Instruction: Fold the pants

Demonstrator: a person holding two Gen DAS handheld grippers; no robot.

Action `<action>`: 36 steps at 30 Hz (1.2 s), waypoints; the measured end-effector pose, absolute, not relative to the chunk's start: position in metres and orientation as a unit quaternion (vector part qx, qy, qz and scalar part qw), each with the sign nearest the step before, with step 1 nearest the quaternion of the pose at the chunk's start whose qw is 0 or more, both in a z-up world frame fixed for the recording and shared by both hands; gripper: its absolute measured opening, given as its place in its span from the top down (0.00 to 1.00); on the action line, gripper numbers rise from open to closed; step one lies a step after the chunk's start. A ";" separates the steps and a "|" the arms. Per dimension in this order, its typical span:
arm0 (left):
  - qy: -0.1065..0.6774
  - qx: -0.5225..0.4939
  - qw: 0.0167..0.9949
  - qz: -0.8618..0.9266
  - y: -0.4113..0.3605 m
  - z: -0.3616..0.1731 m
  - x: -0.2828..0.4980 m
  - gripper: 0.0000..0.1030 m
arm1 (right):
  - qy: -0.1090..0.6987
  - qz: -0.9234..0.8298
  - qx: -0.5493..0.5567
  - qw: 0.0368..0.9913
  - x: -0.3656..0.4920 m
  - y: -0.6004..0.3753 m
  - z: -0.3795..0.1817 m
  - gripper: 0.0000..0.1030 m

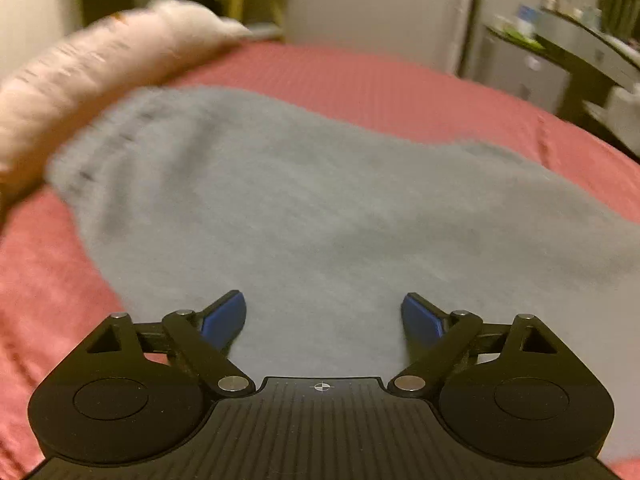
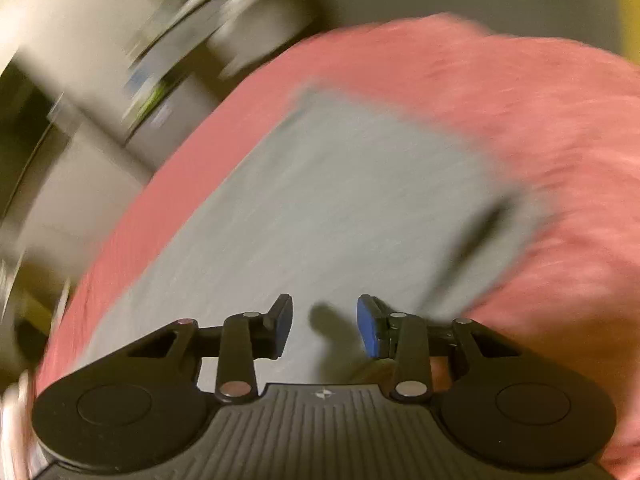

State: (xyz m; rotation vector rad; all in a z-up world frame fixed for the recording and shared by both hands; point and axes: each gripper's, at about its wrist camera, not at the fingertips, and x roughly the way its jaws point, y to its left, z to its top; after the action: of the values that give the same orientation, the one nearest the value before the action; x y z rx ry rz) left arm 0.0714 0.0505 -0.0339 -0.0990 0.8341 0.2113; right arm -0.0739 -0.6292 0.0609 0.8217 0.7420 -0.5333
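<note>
The grey pants [image 1: 320, 208] lie flat on the pink bedspread [image 1: 400, 80], so catch both layers at the near edge before lifting toward twelve o'clock — the left gripper [image 1: 323, 316] tilts down, fingers spread wide and empty, the right gripper [image 2: 325, 326] likewise, gap narrower, pinching nothing.
</note>
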 end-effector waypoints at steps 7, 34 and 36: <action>0.380 -0.012 0.917 0.123 0.045 -0.018 0.066 0.10 | 0.243 -0.318 0.486 0.777 -0.131 -0.684 0.059 0.64; 0.400 -0.187 0.893 0.088 0.056 -0.025 0.058 0.04 | 0.200 -0.340 0.490 0.777 -0.139 -0.678 0.047 0.93; 0.399 -0.190 0.893 0.087 0.056 -0.025 0.058 0.04 | 0.207 -0.352 0.471 0.782 -0.138 -0.675 0.051 0.90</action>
State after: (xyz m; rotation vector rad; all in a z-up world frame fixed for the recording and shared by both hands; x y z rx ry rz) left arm 0.0581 0.0563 -0.0251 -0.3947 0.8278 0.1809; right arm -0.1375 -0.6746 0.0512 1.0172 0.4471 -0.7592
